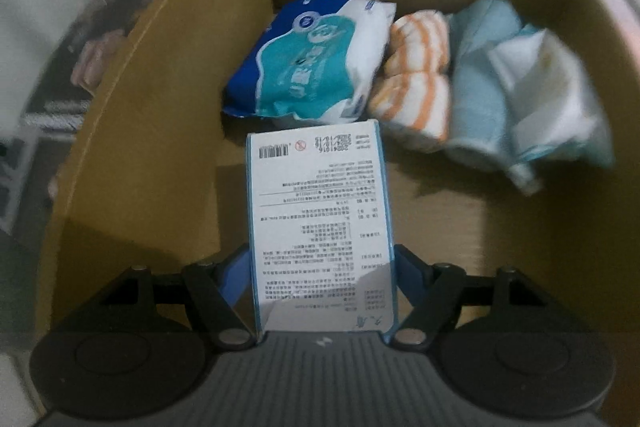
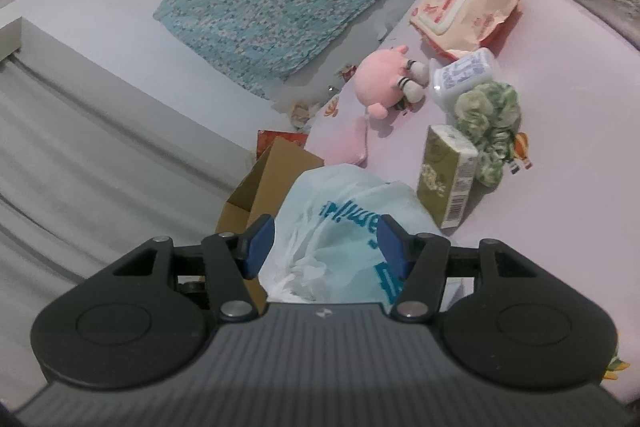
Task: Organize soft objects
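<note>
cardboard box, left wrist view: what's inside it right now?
Inside the cardboard box: blue-and-teal tissue pack, orange-striped cloth, light blue towel, white cloth. The white printed carton held by the left gripper covers the floor under it.

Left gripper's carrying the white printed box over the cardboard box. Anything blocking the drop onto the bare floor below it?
Nothing visible. The white box hangs over bare cardboard box floor; the blue tissue pack and striped cloth lie beyond its far end, against the back wall.

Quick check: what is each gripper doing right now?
Left gripper: shut on the white box.
Right gripper: plastic bag between its fingers; grip unclear.
</note>
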Motion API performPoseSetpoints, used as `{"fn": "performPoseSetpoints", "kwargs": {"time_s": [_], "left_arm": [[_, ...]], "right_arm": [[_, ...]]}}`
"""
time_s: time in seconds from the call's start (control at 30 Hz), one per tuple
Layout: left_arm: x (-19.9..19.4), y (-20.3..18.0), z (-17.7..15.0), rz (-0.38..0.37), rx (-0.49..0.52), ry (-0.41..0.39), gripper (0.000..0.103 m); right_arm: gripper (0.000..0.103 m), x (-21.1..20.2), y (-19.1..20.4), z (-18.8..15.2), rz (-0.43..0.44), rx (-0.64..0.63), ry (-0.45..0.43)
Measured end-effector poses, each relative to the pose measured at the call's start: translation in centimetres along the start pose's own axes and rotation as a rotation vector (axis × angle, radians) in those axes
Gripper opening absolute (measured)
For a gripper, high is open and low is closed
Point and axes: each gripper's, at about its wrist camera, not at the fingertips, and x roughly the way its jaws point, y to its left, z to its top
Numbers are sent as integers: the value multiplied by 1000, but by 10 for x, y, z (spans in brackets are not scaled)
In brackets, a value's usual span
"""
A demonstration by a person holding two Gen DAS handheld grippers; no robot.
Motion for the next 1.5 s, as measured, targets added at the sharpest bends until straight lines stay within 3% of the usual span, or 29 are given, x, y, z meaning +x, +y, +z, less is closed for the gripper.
{"fn": "performPoseSetpoints", "kwargs": {"time_s": [0.2,0.33,0.47,0.73,0.93,1.03,1.13,1.27,1.37,1.5], "left_arm": [[0,-11,-8,113,107,-16,75],[-10,-12,-10,174,126,-40,82],[-20,-10,-8,175,129,-62,83],[-37,-10,-6,95,61,-123,82],[-87,-30,1,-8,46,-268,83],[-113,-48,5,-99,59,-332,84],[-126,-67,8,-172,65,-368,84],[-128,-83,2,-228,49,-400,84],[-126,-82,-6,-249,30,-416,84],[-123,-70,-22,-217,-7,-442,84]], "right_arm": [[58,3,-11,0,-18,23,13],[60,6,-13,-2,-14,26,22],[61,9,-13,-3,-10,27,29],[63,10,-12,-2,-17,21,29],[65,17,-1,5,-9,-19,45],[65,28,14,16,6,-62,65],[68,46,39,33,17,-137,93],[85,92,76,66,-10,-245,155],[88,151,98,95,-70,-297,249],[88,242,111,119,-218,-356,377]]}}
